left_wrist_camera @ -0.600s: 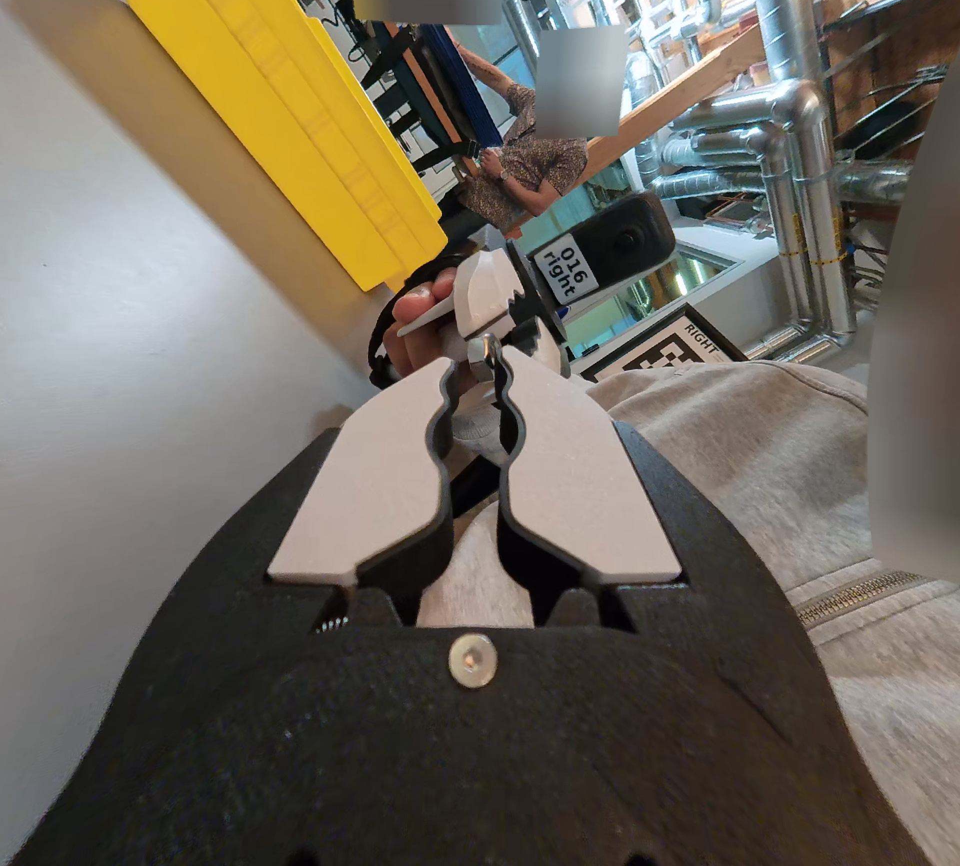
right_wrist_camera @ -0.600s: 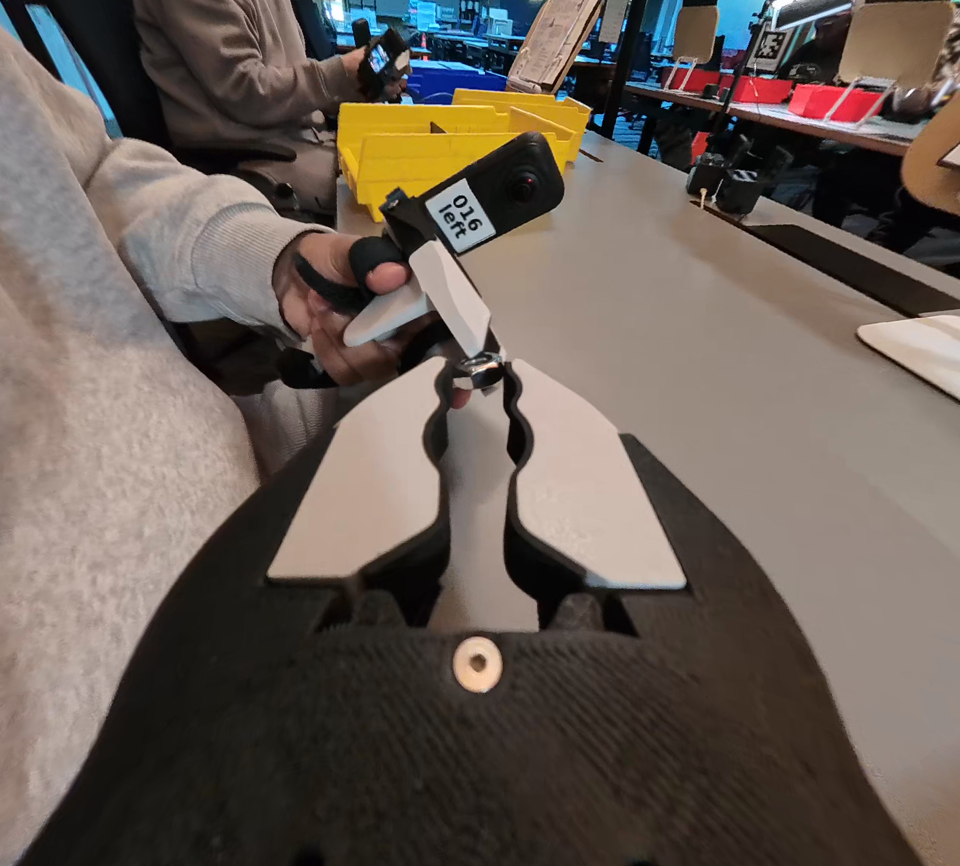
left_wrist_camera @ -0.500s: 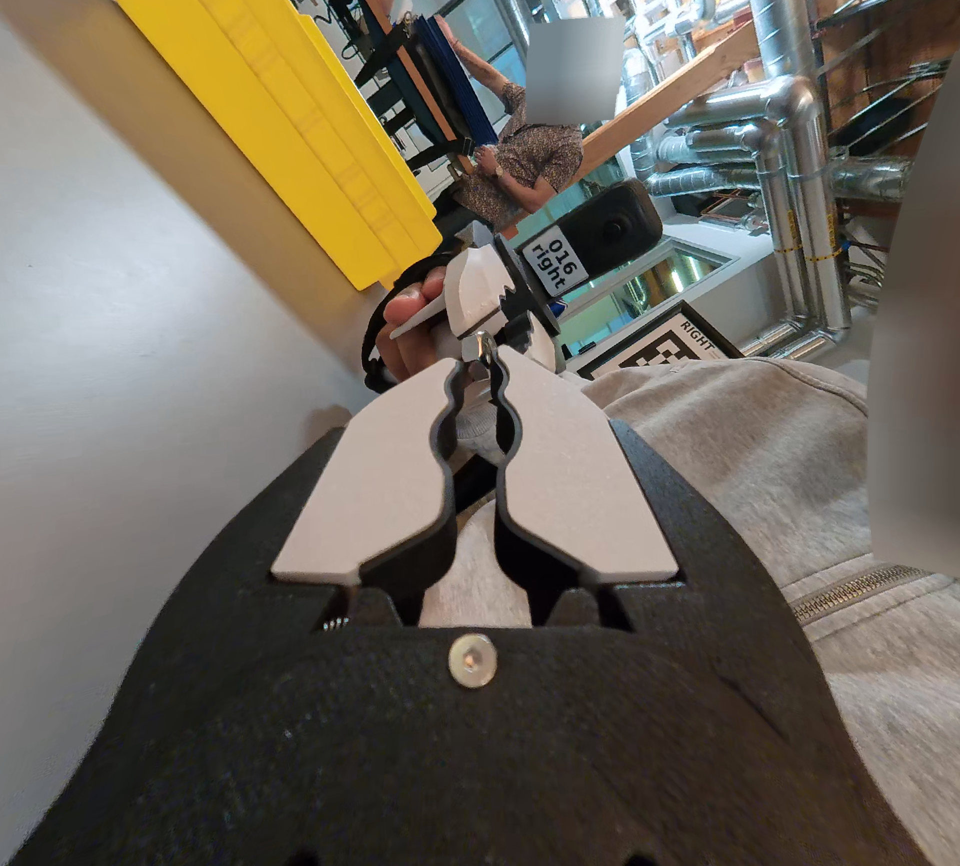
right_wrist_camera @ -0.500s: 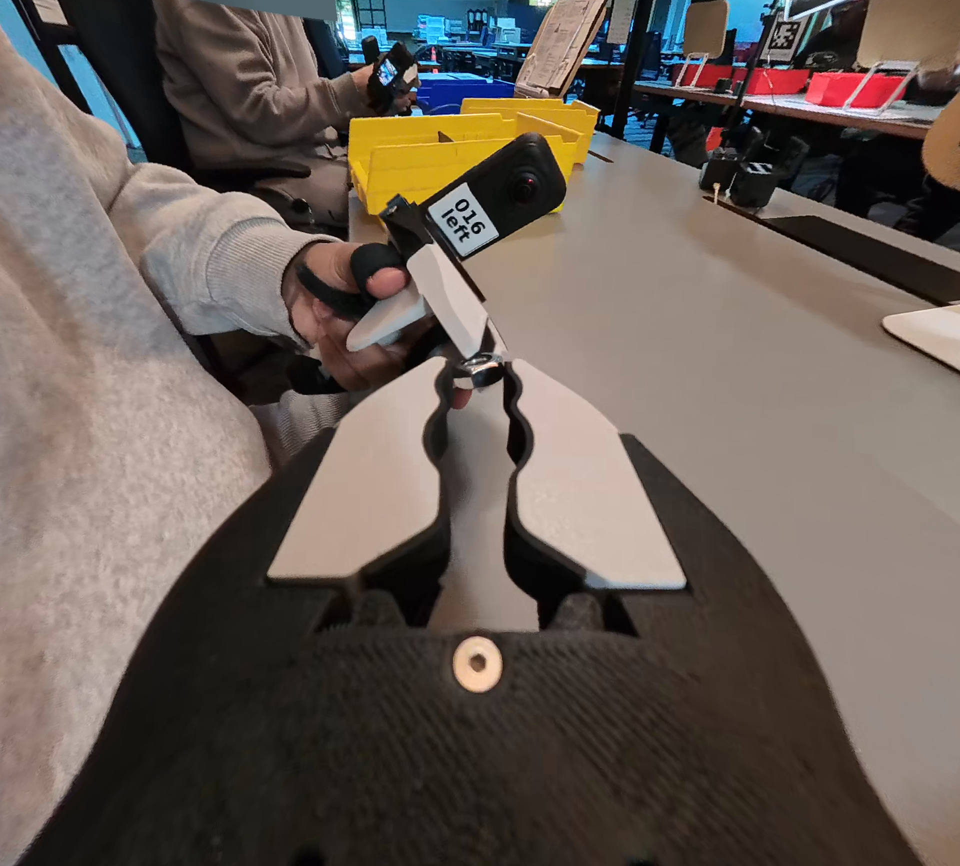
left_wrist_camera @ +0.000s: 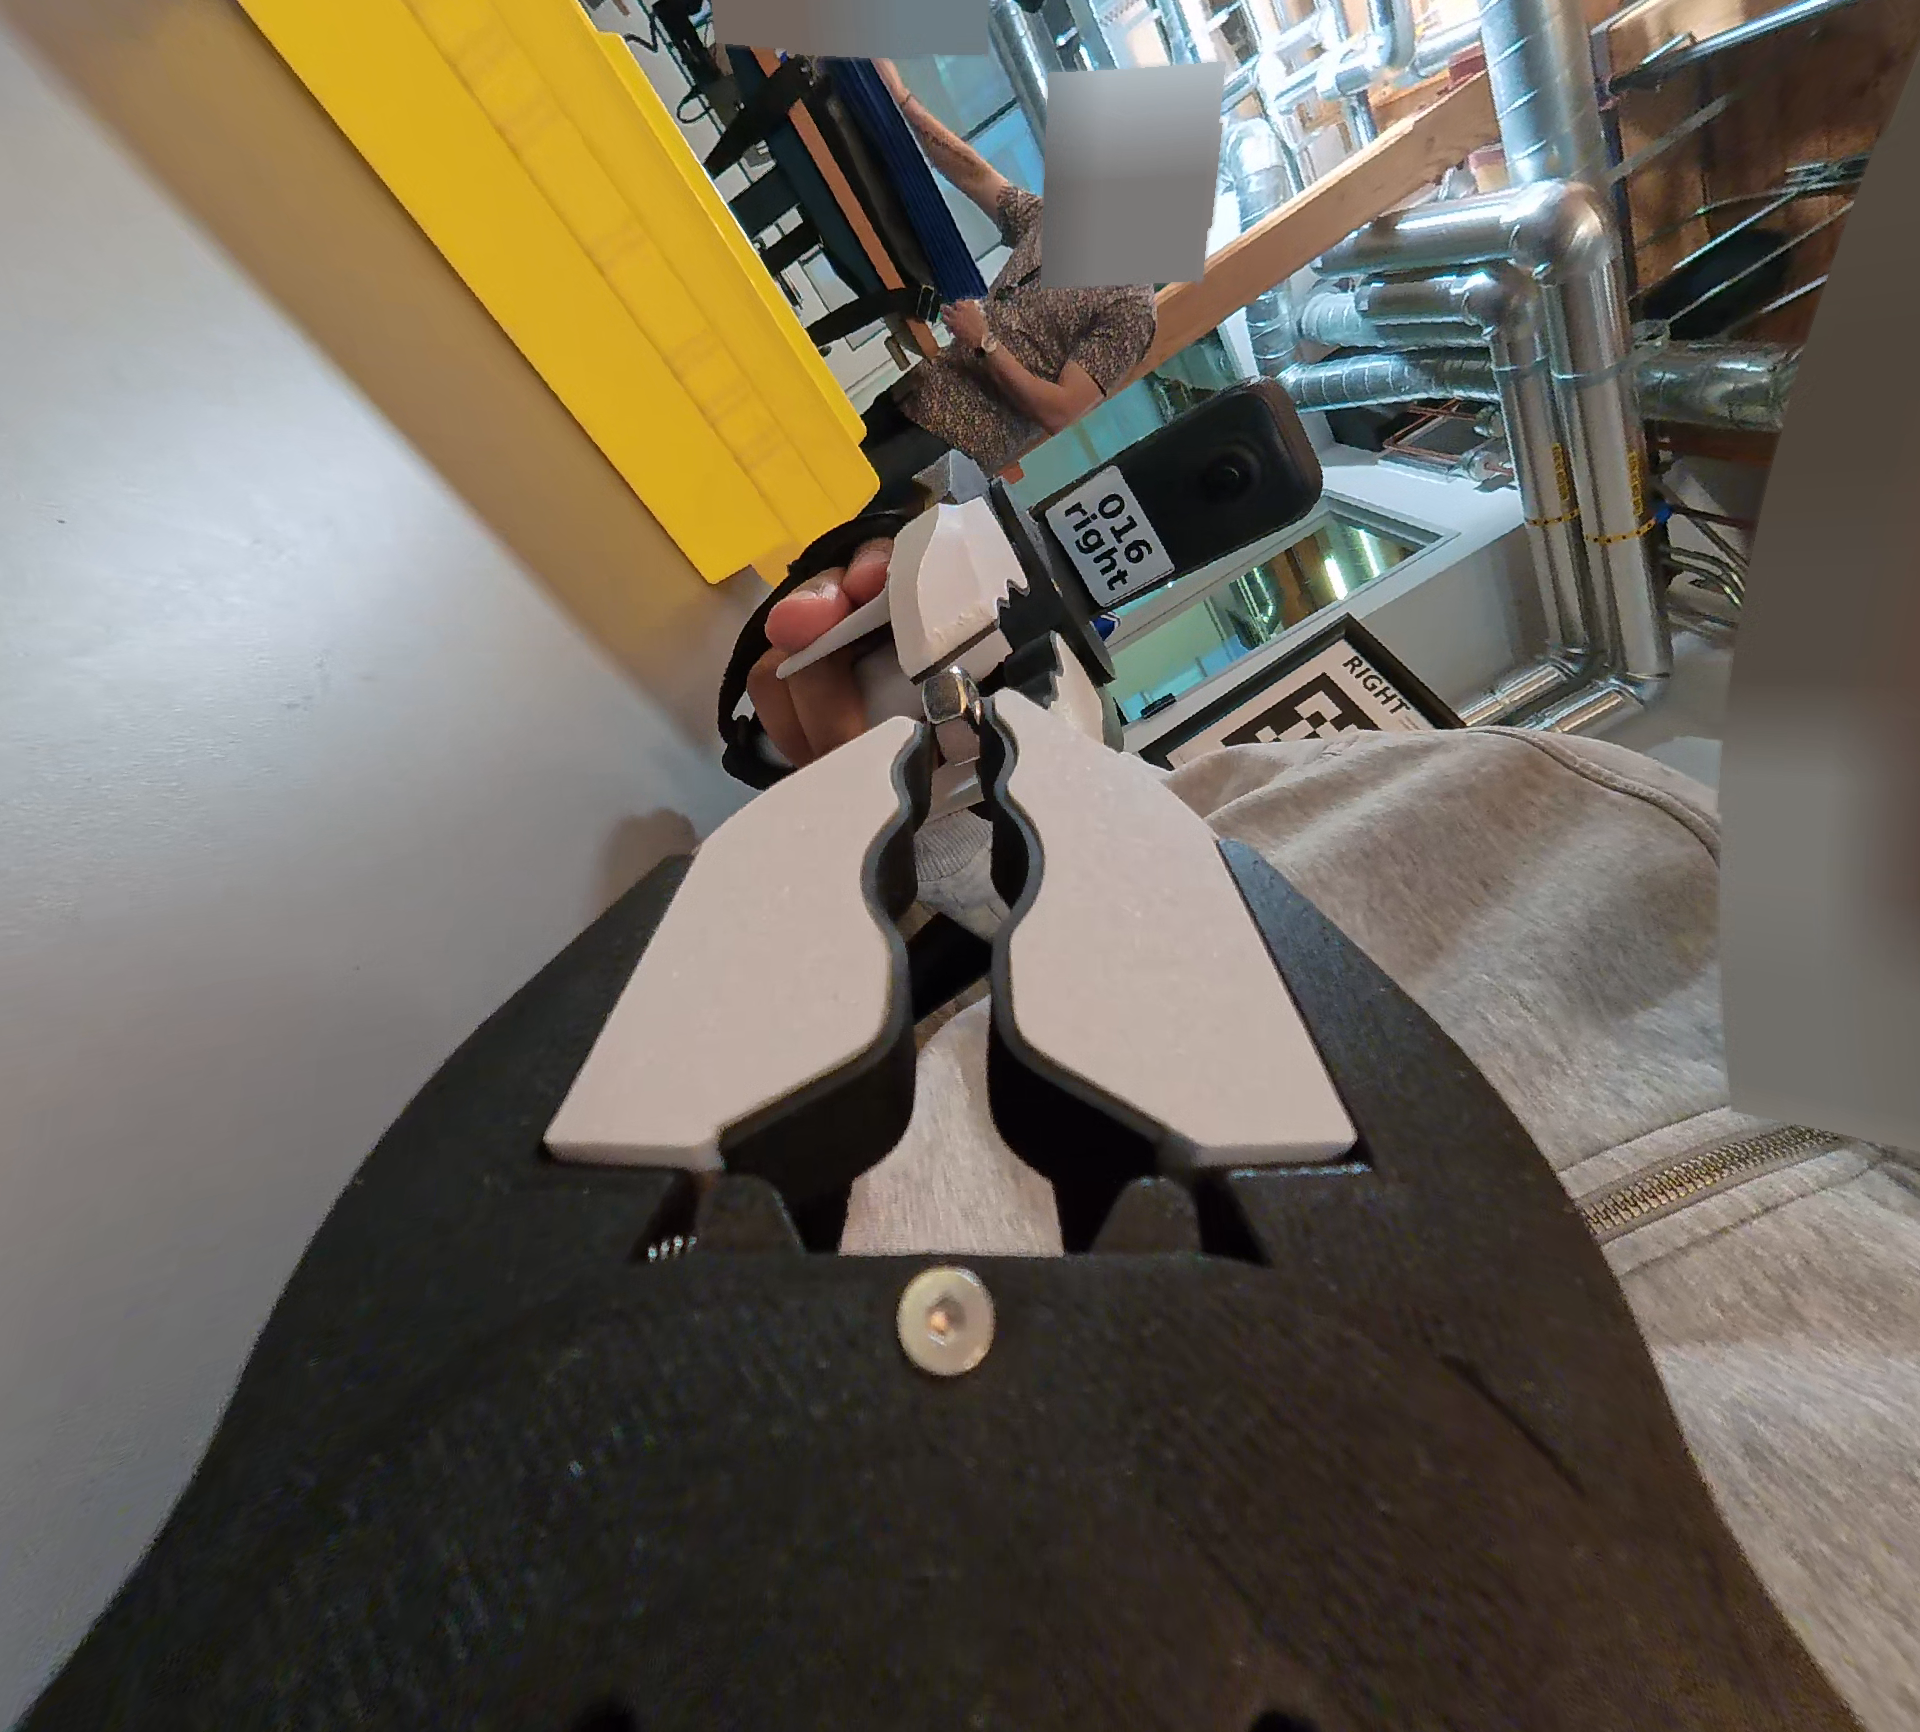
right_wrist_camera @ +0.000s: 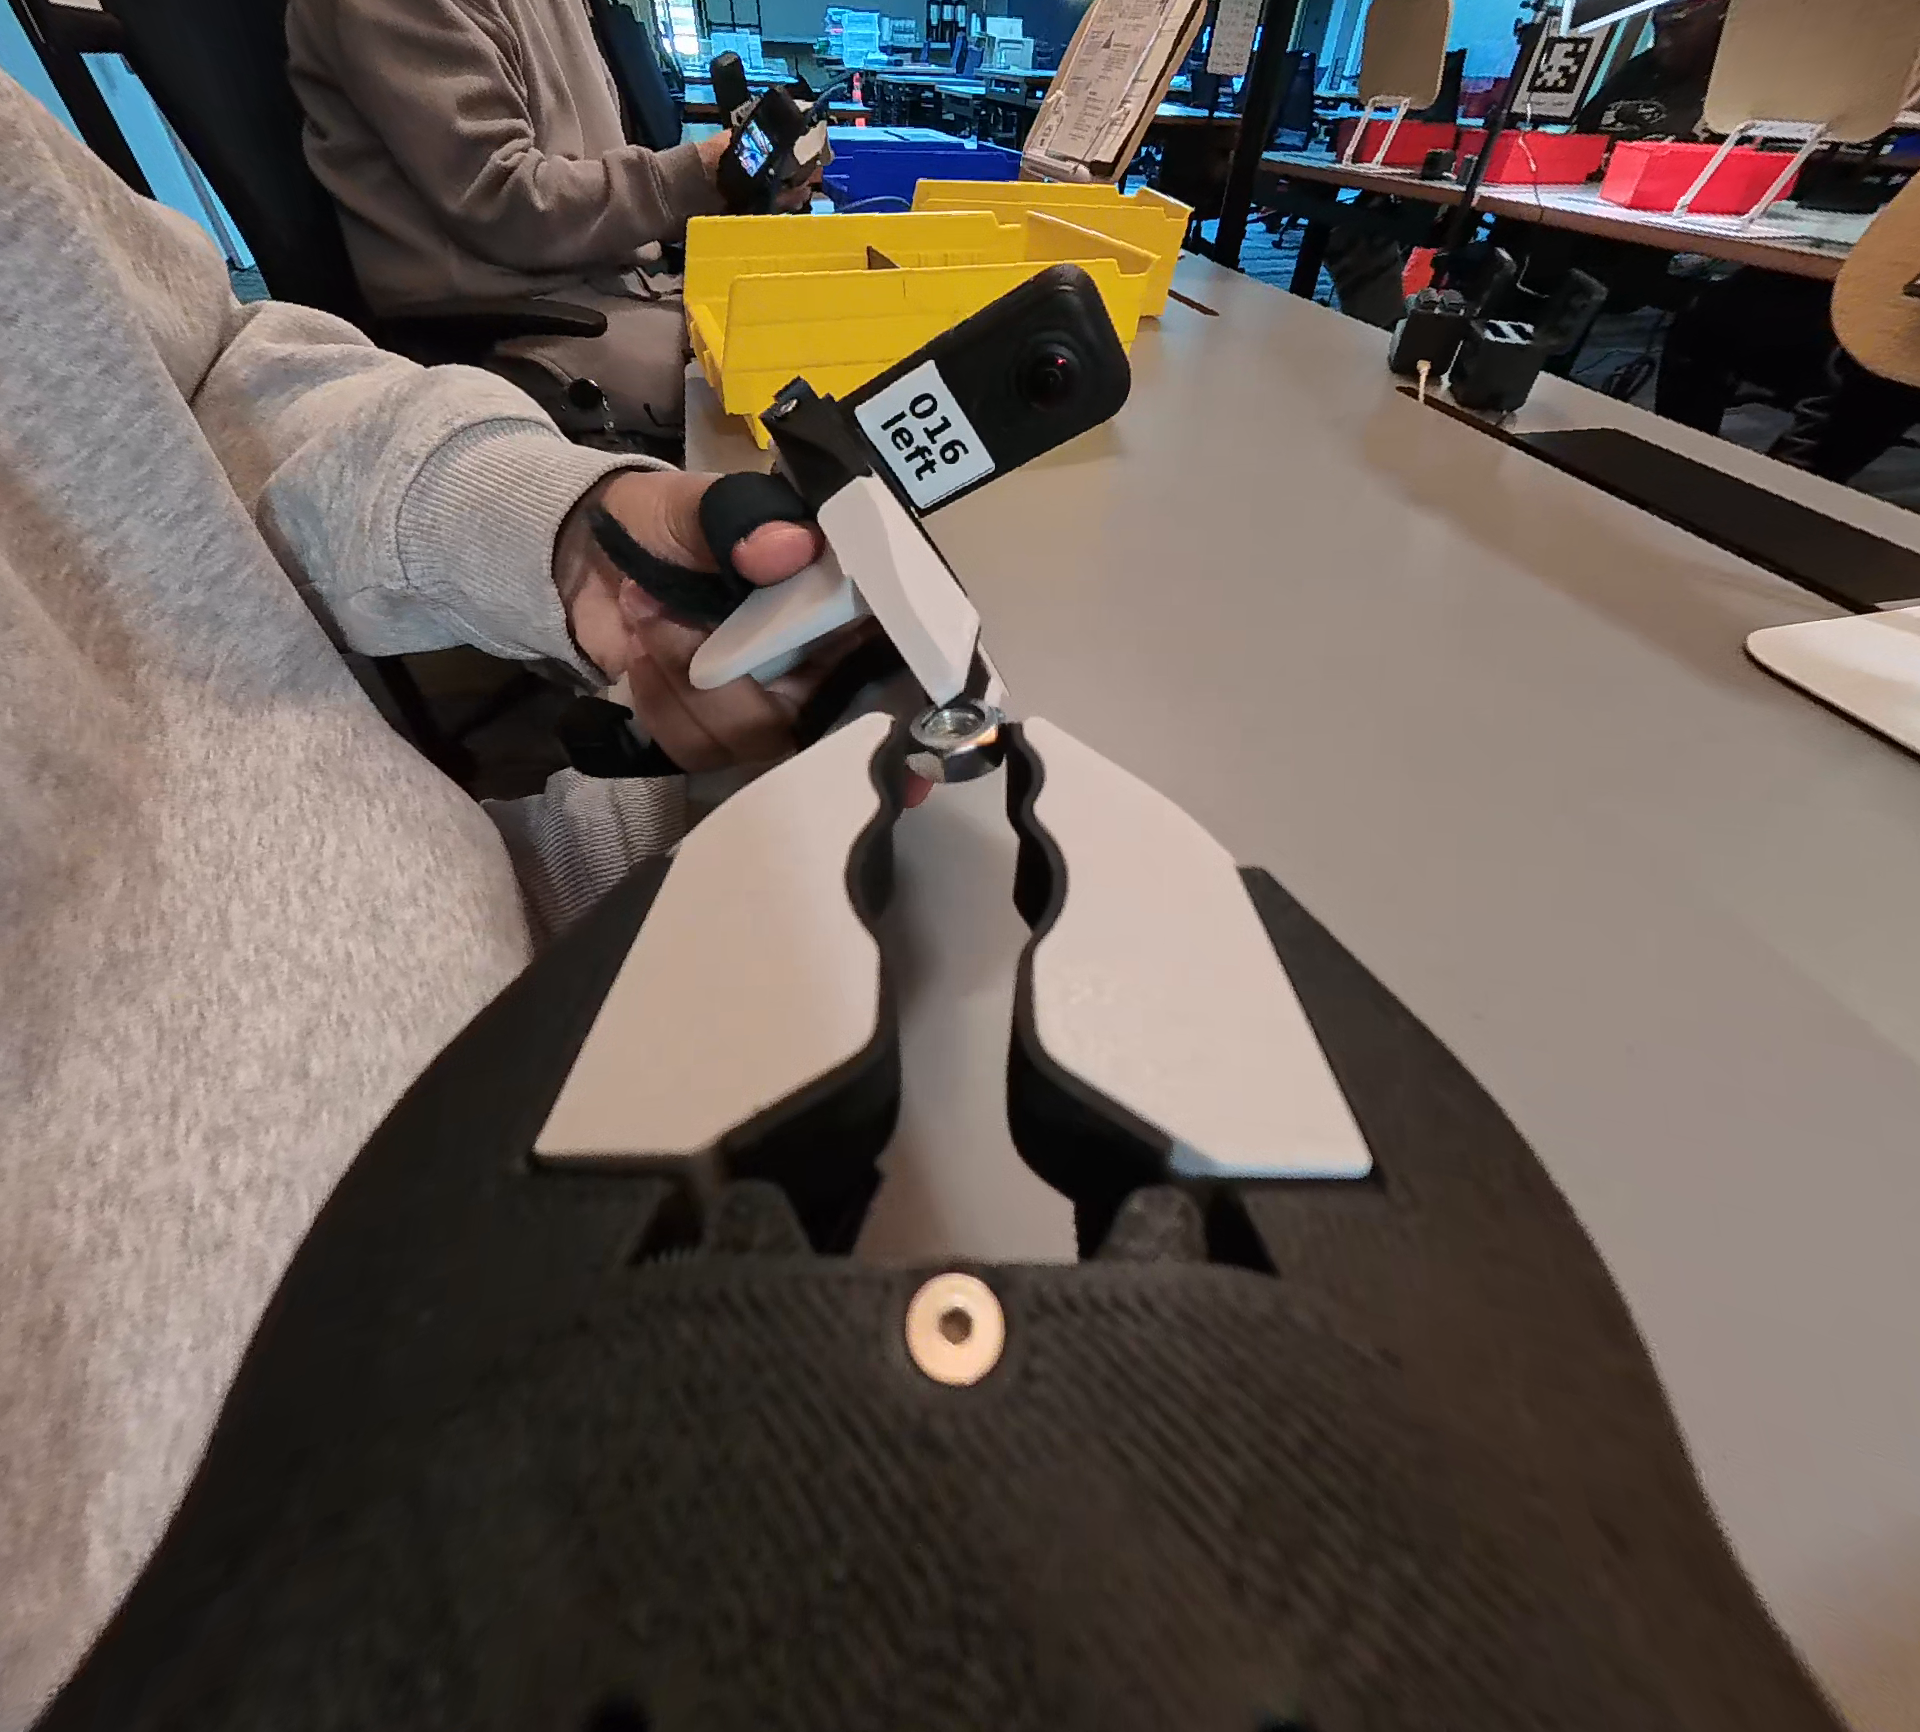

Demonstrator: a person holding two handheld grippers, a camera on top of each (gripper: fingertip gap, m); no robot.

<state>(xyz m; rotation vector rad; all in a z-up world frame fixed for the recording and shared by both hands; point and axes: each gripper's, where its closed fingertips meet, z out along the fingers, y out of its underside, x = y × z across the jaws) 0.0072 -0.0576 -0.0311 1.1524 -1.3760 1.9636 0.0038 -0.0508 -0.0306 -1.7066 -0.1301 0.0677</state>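
- The right gripper [right_wrist_camera: 956, 737] is closed on a silver hex nut [right_wrist_camera: 954, 735], pinched at its fingertips above the grey table [right_wrist_camera: 1455, 747].
- The left gripper [left_wrist_camera: 951, 726] meets the same nut [left_wrist_camera: 945, 702] tip to tip; whether it grips it I cannot tell.
- Yellow bins [right_wrist_camera: 935, 300] stand farther back on the table.

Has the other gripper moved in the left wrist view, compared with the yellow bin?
Cannot tell: the right gripper sits beside the yellow bin corner much as before; the camera itself shifts.
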